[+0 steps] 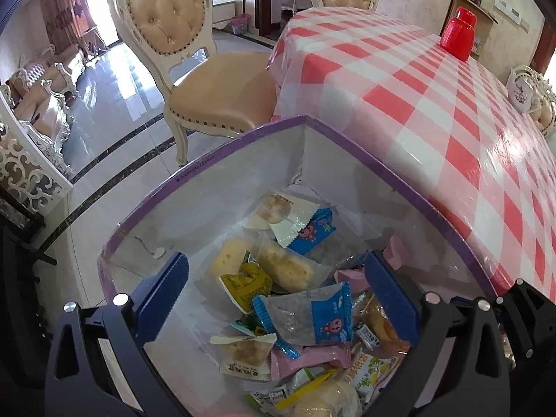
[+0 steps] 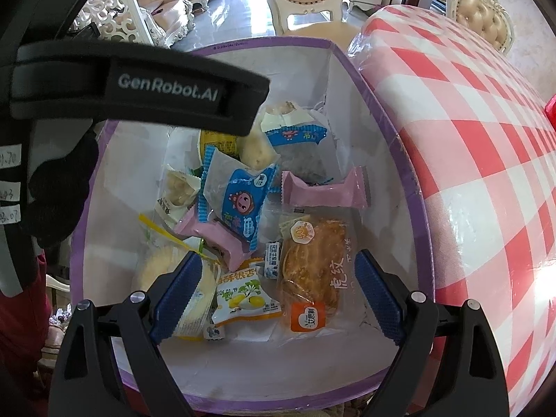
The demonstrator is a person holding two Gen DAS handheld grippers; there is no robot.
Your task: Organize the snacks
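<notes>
Both grippers, left gripper (image 1: 278, 292) and right gripper (image 2: 278, 292), hover with jaws spread and nothing between them over the purple-rimmed white cardboard box (image 2: 351, 80), which holds the wrapped snack packets (image 2: 239, 191) just left of the red-and-white checked table (image 2: 486, 160).

One purple-rimmed box (image 2: 396, 132), two pink packets (image 2: 323, 193), two blue-ended packets (image 2: 239, 201) (others jumbled), one red jar (image 1: 458, 34).

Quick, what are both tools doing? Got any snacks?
Left tool: open, holding nothing, above the snack box.
Right tool: open, holding nothing.
</notes>
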